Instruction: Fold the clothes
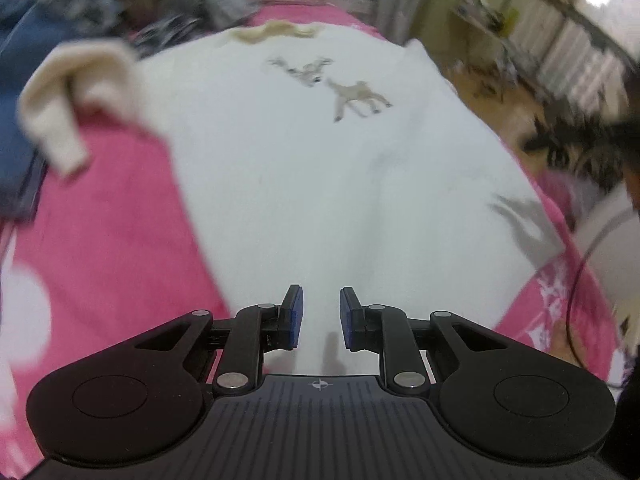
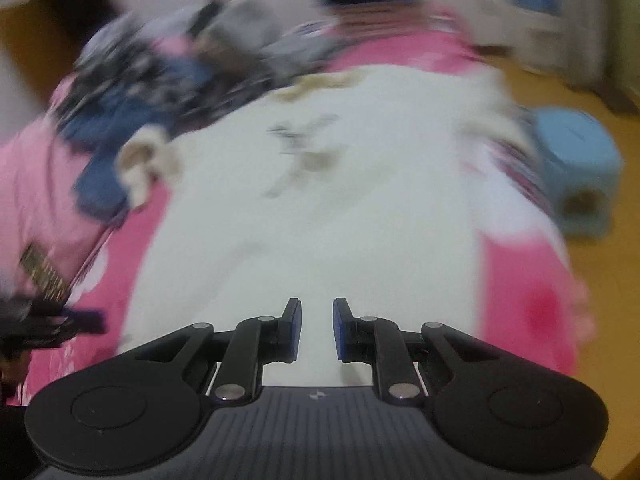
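A white sweater (image 1: 320, 168) with deer motifs (image 1: 352, 96) lies flat on a pink bedcover (image 1: 112, 240); one cream-cuffed sleeve (image 1: 60, 100) is bunched at its left. My left gripper (image 1: 321, 318) is open and empty just above the sweater's near hem. In the right wrist view the same sweater (image 2: 320, 208) fills the middle, blurred. My right gripper (image 2: 317, 330) is open and empty over the near hem. The other gripper (image 2: 36, 328) shows at the left edge of the right wrist view.
A pile of dark blue and patterned clothes (image 2: 152, 80) lies at the back left of the bed. A light blue plastic stool (image 2: 580, 168) stands on the wooden floor at the right. Shelves and clutter (image 1: 540, 48) stand along the right side.
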The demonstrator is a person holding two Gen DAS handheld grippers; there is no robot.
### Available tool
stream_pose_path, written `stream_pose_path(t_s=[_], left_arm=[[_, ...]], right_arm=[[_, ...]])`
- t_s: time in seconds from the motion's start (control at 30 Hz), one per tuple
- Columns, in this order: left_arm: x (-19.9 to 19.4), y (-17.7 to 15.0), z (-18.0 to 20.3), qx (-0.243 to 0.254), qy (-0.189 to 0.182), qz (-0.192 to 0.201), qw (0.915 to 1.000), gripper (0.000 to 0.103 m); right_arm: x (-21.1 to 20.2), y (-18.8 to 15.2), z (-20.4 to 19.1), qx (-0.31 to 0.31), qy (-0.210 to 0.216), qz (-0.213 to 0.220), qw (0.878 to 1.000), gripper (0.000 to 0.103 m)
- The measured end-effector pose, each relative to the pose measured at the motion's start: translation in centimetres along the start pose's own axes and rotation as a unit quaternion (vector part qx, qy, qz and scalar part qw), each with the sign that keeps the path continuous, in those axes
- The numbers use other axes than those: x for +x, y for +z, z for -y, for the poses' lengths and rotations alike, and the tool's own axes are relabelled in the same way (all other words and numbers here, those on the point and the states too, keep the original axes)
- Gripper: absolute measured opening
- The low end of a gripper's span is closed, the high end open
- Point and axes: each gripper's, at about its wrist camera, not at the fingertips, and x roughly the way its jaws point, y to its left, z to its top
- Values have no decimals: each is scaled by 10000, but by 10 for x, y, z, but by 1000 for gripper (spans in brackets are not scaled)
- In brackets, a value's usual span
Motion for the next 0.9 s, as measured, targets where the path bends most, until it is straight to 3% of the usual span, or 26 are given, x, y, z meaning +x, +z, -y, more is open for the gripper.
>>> stream_pose_path(t_s=[0.1, 0.17, 0.3, 0.47, 0.6, 0.73, 0.8, 0.9], left_arm=[[19, 23, 5, 393, 190, -168, 9989, 19], [31, 30, 0, 465, 299, -246, 9982, 19], [52, 45, -17, 488, 376, -323, 9976, 19], [53, 46, -15, 827, -91, -96, 9965, 19], [56, 35, 2, 1222, -790, 179, 9892, 19], [72, 24, 24, 1808, -1212, -53, 9760, 19], [83, 18, 32, 2193, -1242, -277, 9673, 19], [98, 34, 19, 2131, -1211, -575, 9678, 18]], right_arm=[[49, 40, -29, -564, -69, -781, 9953, 21], [83, 48, -43, -977, -248, -1218, 9874, 21], [121, 44, -61, -1478, -89, -1541, 9769, 21], [122, 30, -64, -1463, 372, -1159, 9817, 21], [99, 0, -54, -1469, 445, -599, 9863, 21], [82, -26, -46, -1280, 641, -410, 9889, 21], [82, -30, -42, -1240, 750, -371, 9887, 21], [86, -34, -34, -1148, 817, -337, 9895, 21]])
